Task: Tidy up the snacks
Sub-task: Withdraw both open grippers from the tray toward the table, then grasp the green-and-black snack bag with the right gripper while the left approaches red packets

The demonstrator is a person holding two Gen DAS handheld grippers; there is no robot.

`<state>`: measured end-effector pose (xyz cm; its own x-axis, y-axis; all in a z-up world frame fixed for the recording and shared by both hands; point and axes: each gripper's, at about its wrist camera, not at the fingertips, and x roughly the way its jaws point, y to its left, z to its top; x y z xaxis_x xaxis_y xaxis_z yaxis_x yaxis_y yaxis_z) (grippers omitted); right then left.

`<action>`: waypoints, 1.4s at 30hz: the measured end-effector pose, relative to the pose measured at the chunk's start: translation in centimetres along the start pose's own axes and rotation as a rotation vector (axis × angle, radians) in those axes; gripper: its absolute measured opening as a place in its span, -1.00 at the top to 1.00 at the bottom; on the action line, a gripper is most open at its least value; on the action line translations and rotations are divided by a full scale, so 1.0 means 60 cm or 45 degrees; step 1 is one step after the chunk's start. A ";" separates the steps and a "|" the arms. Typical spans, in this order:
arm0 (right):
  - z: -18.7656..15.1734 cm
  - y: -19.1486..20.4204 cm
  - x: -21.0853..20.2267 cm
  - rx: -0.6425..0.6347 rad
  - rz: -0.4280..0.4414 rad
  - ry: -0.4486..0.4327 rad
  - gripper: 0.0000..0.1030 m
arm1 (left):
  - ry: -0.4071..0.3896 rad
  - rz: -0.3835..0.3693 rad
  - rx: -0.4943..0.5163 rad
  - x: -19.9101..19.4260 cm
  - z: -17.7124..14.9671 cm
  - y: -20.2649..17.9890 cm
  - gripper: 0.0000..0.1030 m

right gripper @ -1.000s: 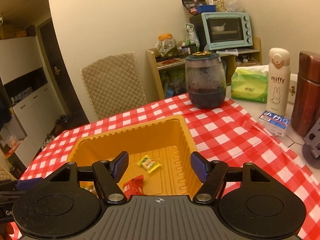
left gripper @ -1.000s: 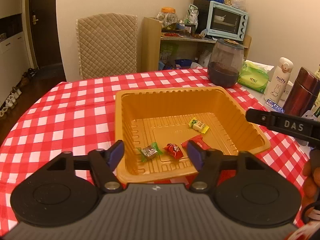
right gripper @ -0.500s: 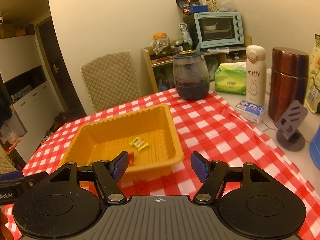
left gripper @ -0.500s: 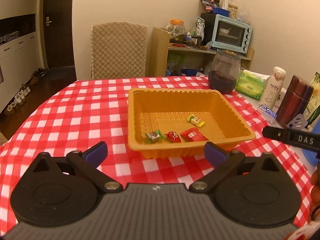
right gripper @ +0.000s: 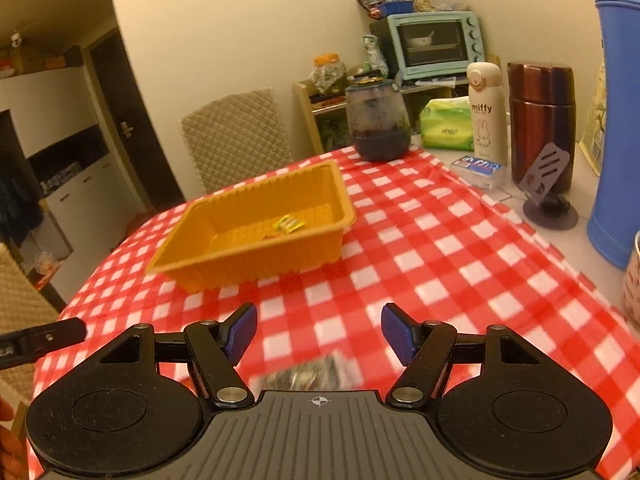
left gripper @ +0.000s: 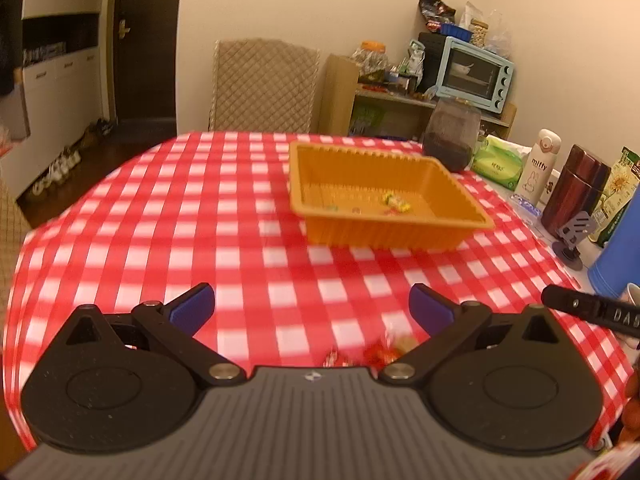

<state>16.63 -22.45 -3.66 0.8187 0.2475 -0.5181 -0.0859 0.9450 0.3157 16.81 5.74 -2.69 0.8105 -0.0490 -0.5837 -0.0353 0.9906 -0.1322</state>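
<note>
A: How far along is the snack sorting?

B: A few wrapped sweets [left gripper: 394, 203] lie in the orange tray [left gripper: 384, 236] at the far side of the checked tablecloth [left gripper: 160, 240].

A: What's left?

B: Loose candies [left gripper: 384, 350] near the left gripper [left gripper: 312, 306], and a blurred packet [right gripper: 308, 374] near the right gripper [right gripper: 318, 334]. Both spread wide, holding nothing.

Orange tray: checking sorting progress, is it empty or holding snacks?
Holding snacks: the orange tray has a yellow candy on its floor.
</note>
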 end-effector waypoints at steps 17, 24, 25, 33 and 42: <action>-0.109 0.013 -0.006 0.016 0.105 0.240 -0.33 | 0.117 0.062 -0.009 -0.026 -0.082 0.012 -0.99; -0.106 0.005 0.042 0.148 0.065 0.265 -0.33 | 0.141 0.057 -0.020 -0.007 -0.086 0.009 -0.99; -0.106 0.005 0.047 0.154 0.046 0.261 -0.33 | 0.149 0.052 -0.021 -0.003 -0.087 0.009 -0.99; -0.105 0.037 0.076 0.052 -0.091 0.218 -0.33 | 0.175 0.043 -0.026 0.011 -0.093 0.007 -0.99; -0.118 0.067 0.072 -0.195 -0.142 0.269 0.17 | 0.185 0.049 -0.020 0.010 -0.096 0.010 -0.99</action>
<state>15.82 -16.06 -10.25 0.6927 0.1642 -0.7023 -0.1000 0.9862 0.1318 13.88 5.56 -7.75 0.7151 -0.0304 -0.6983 -0.0747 0.9900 -0.1195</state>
